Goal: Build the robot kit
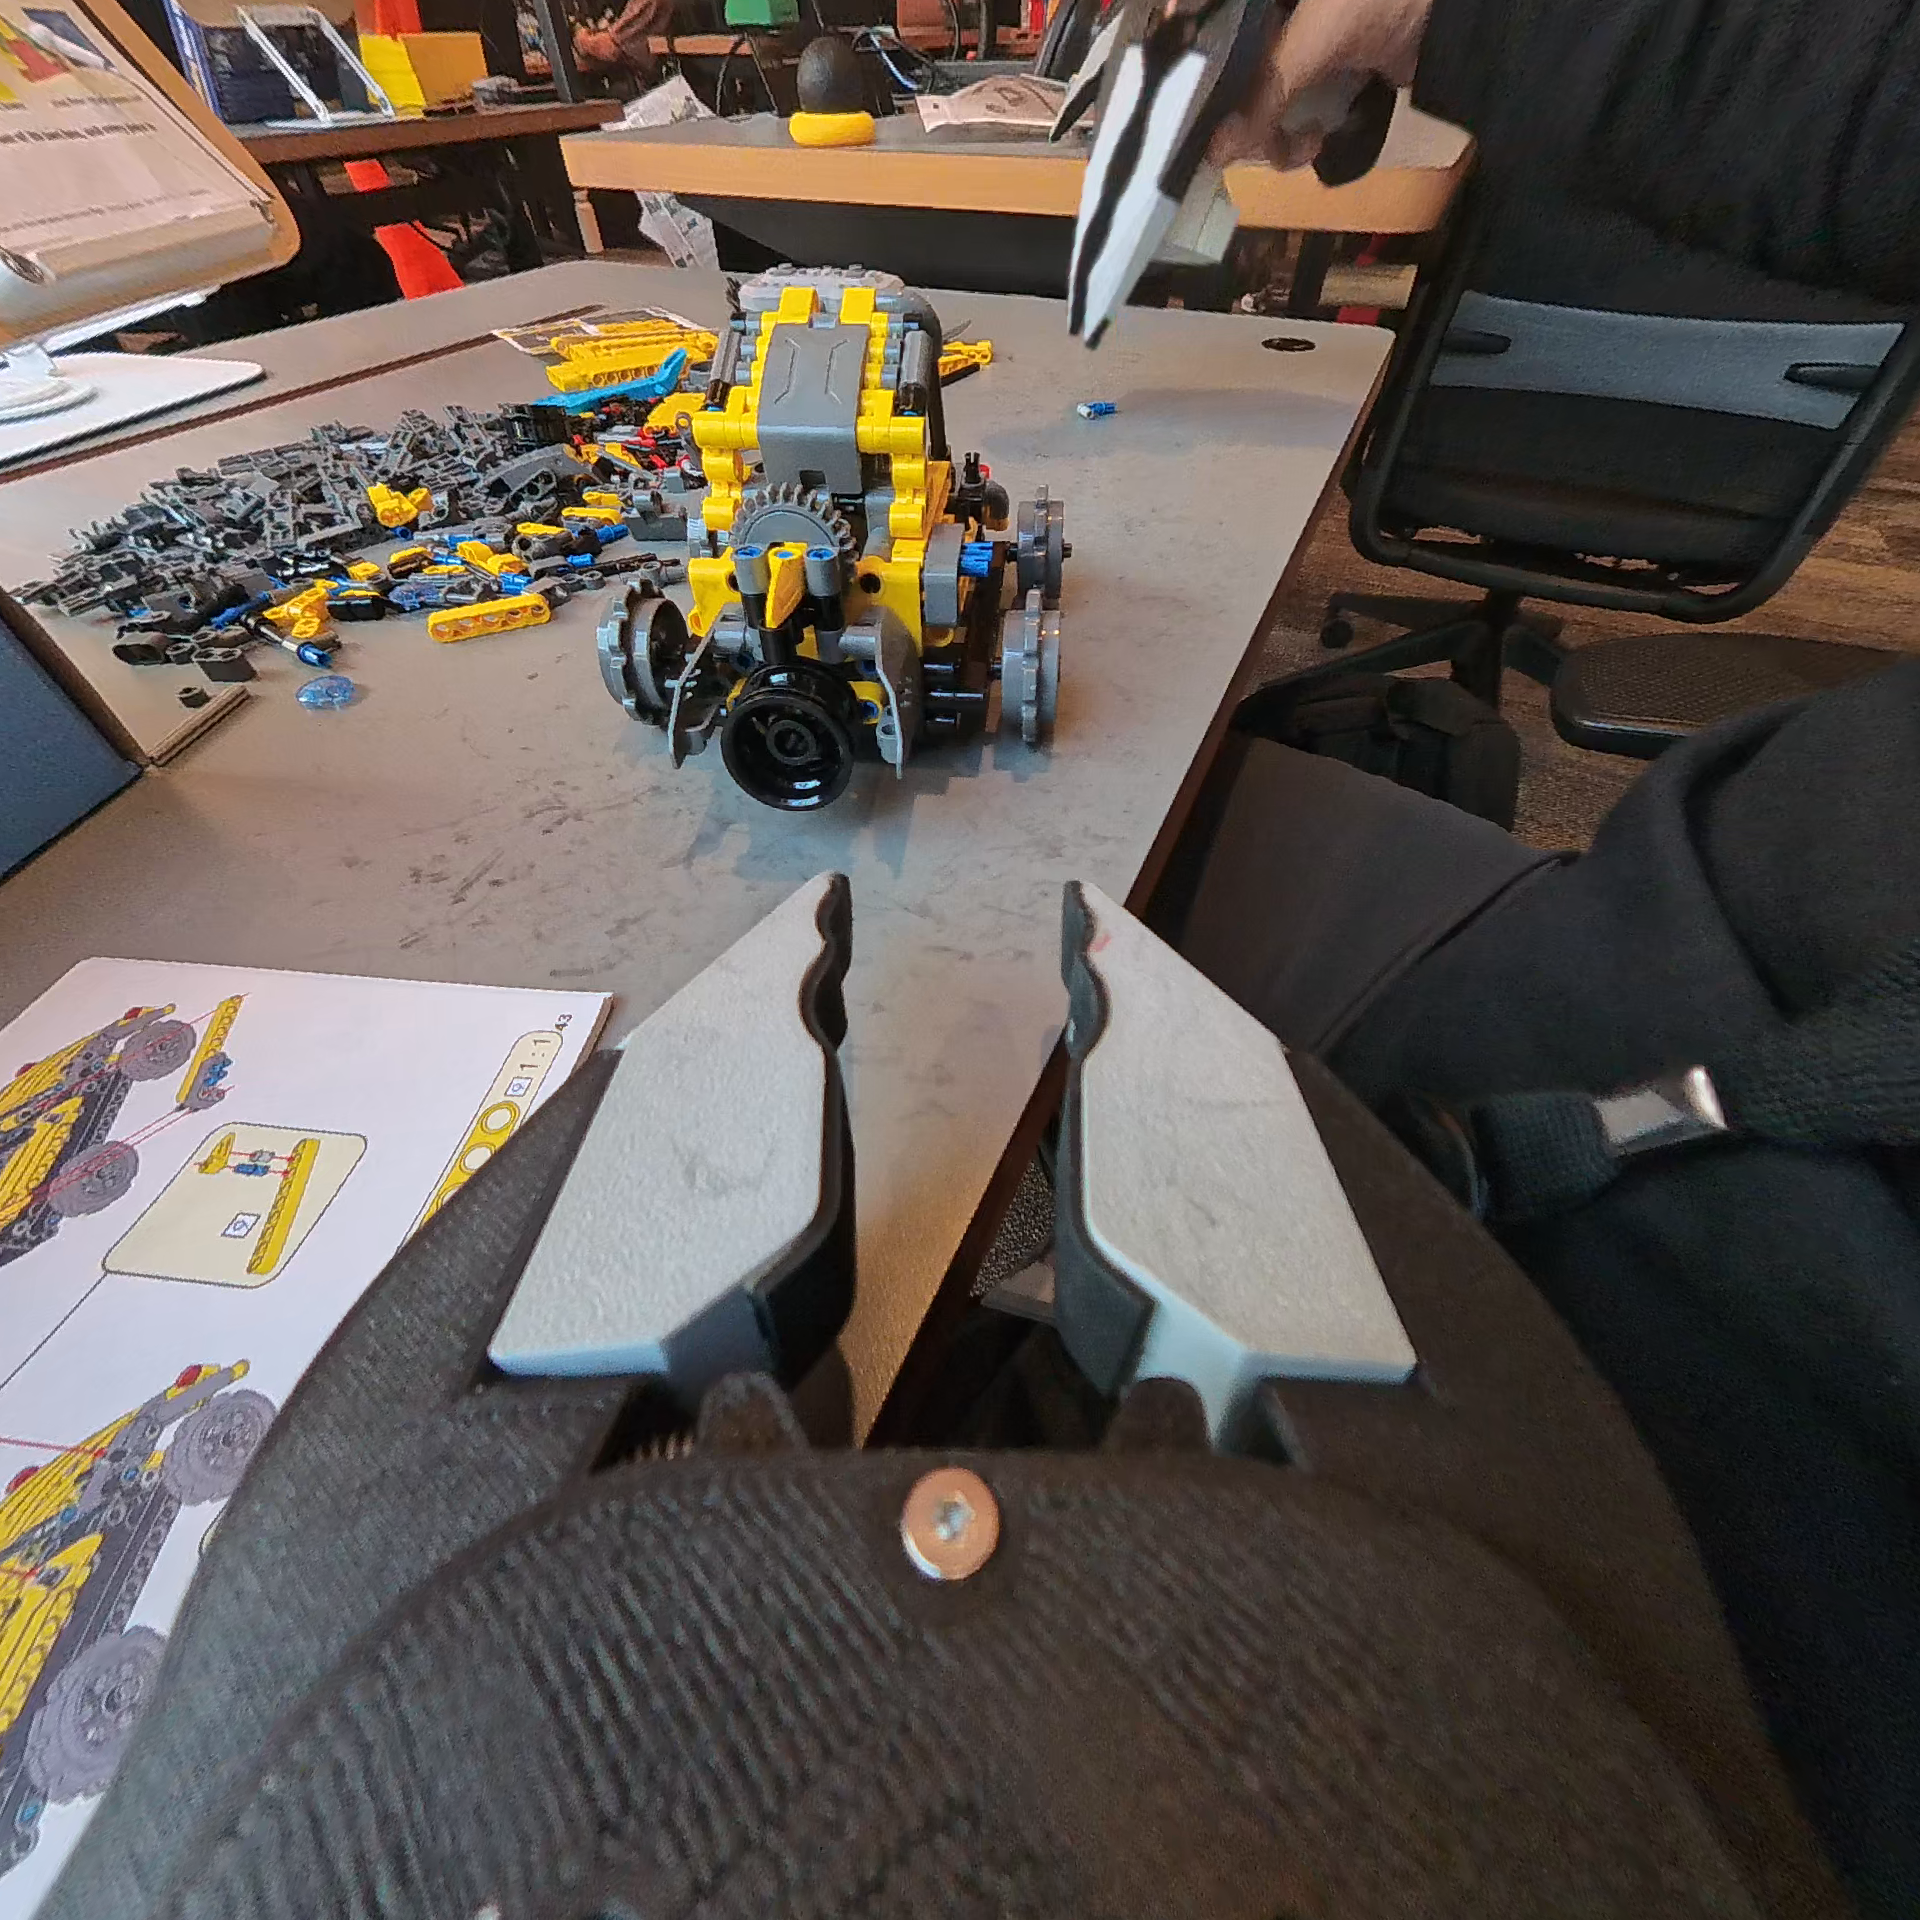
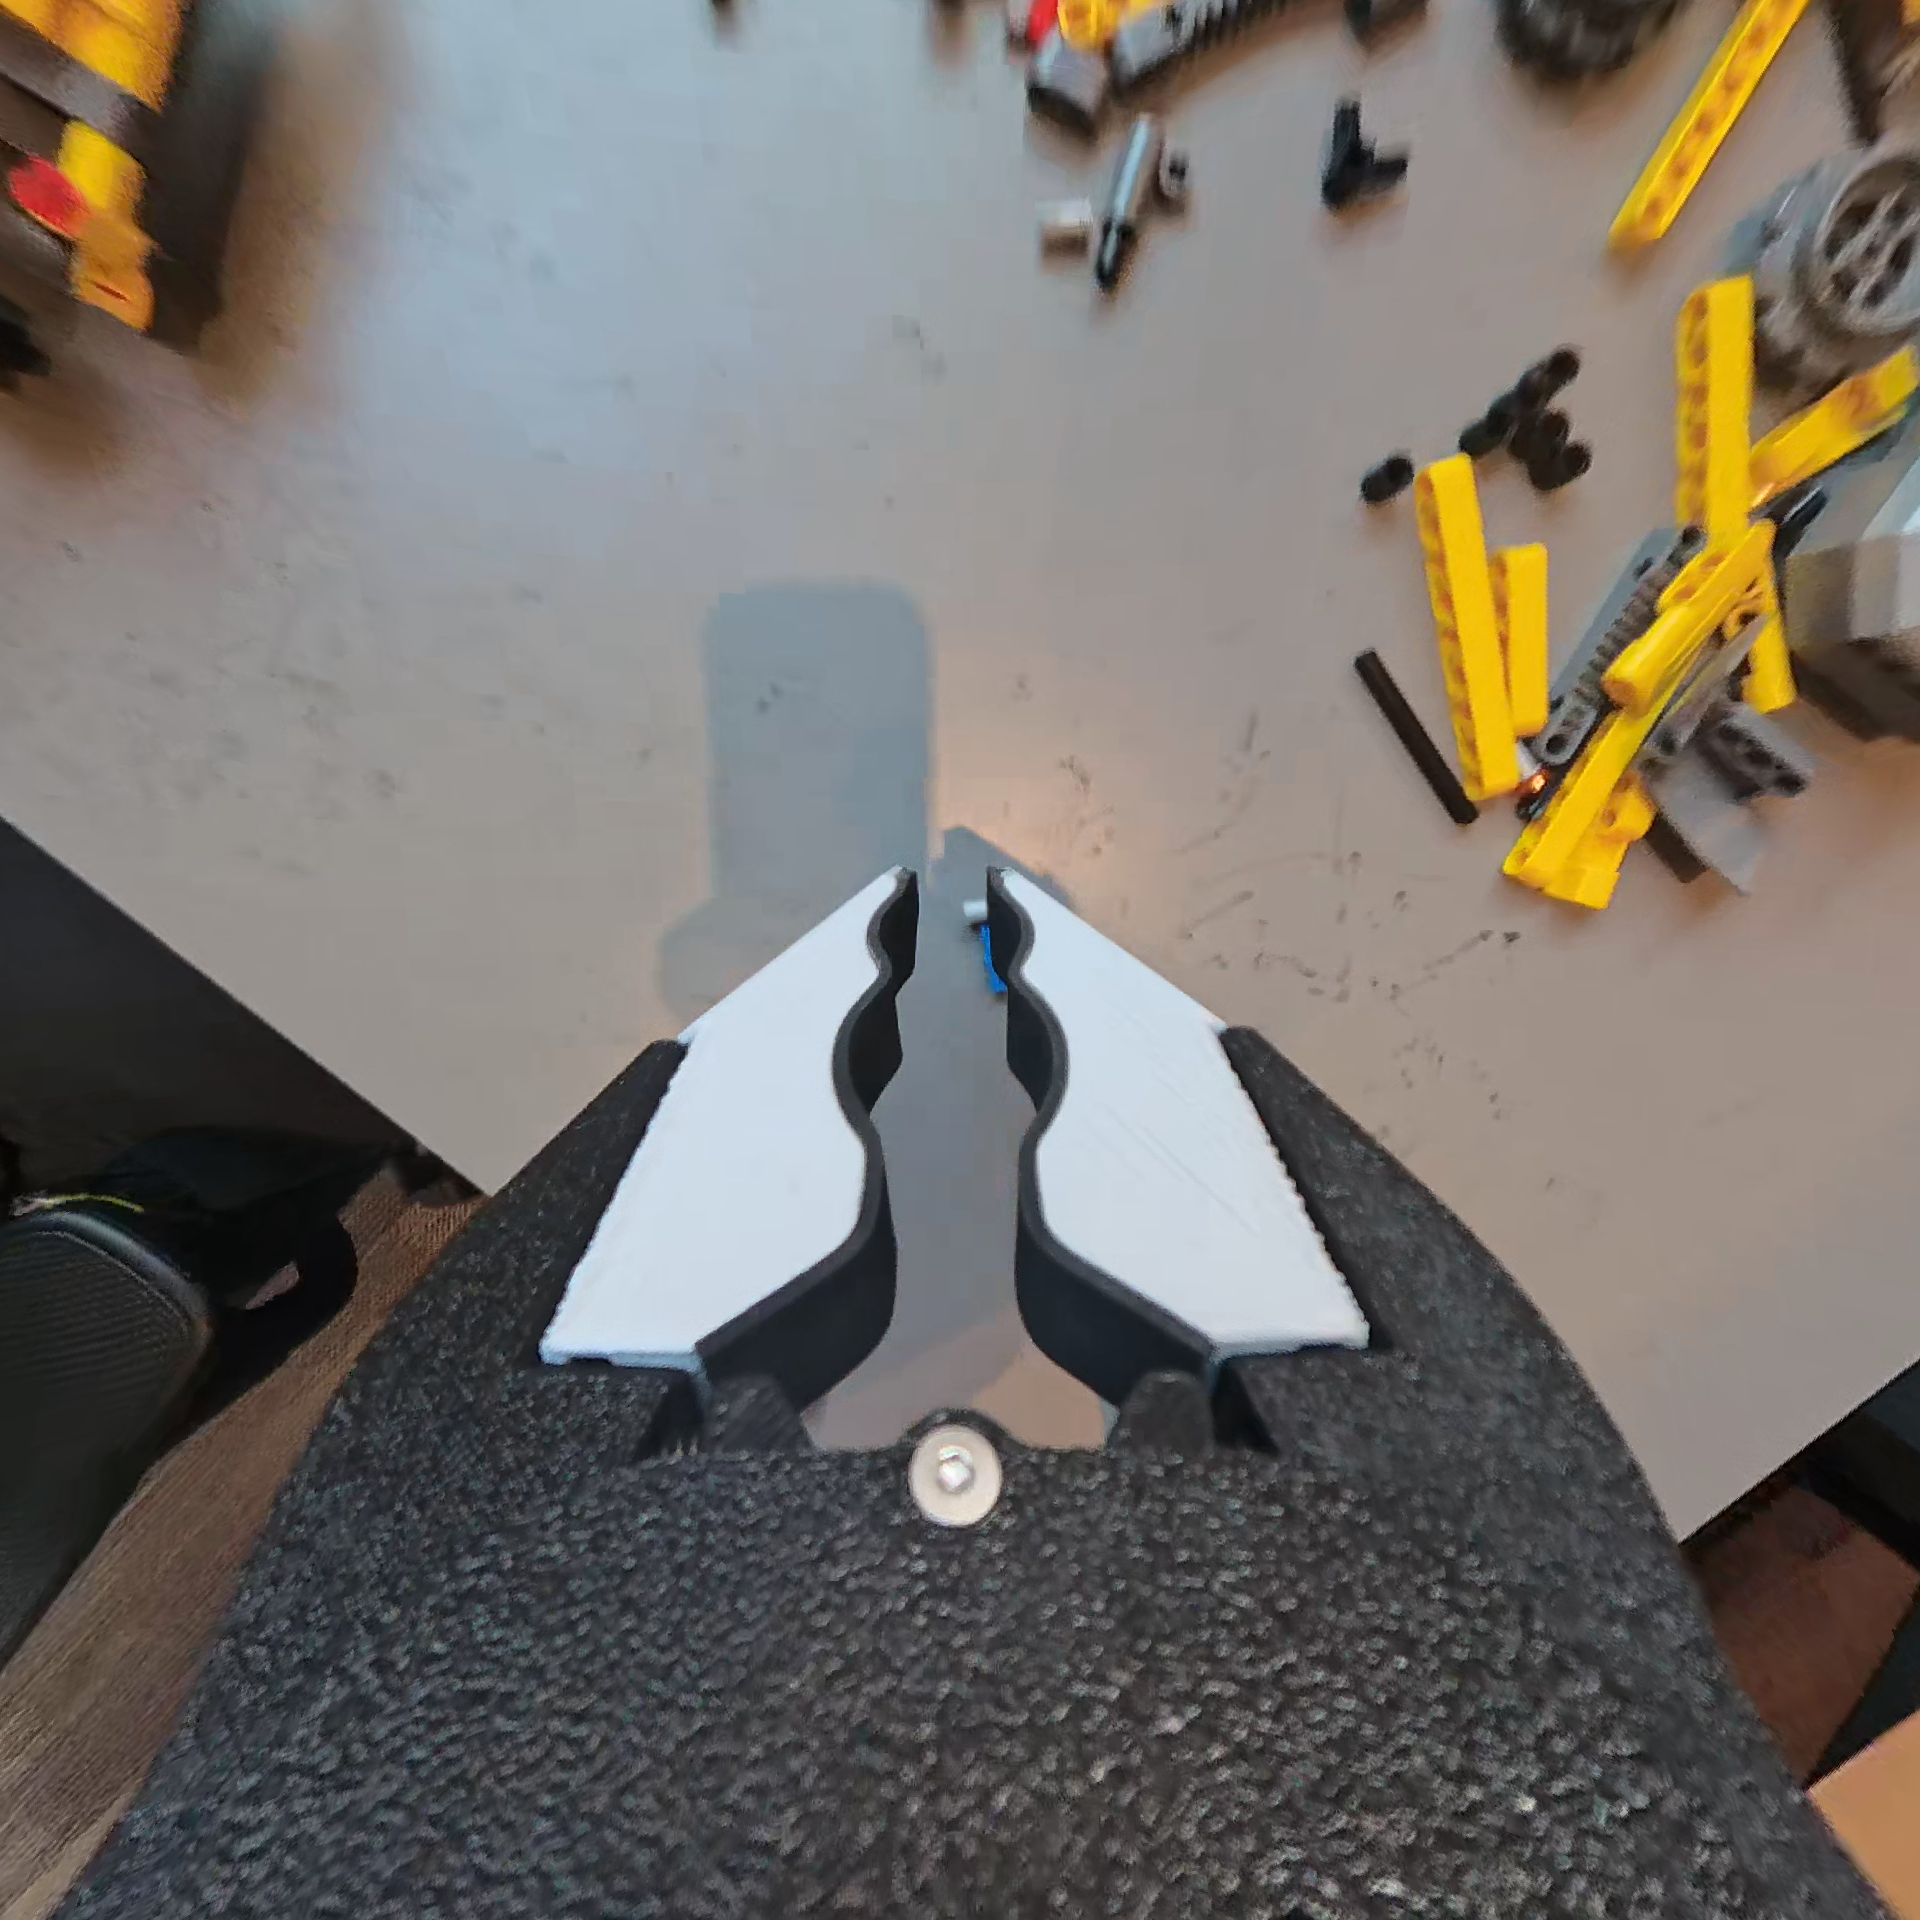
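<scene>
Indoors, scuffed grey table [image 1: 1143, 623], office chair [image 1: 1621, 468]

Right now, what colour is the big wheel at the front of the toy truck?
Black wheel on the yellow and grey model; the left wrist view shows it best.

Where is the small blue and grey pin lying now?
The small blue and grey pin lies alone on the grey table, directly under the right gripper, right of the yellow model.

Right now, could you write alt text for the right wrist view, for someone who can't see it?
The right gripper, slightly open, points down at a small blue and grey peg lying on a scuffed grey table. Loose yellow beams and dark parts lie scattered to the right, and a blurred yellow and black model sits at the upper left.
</scene>
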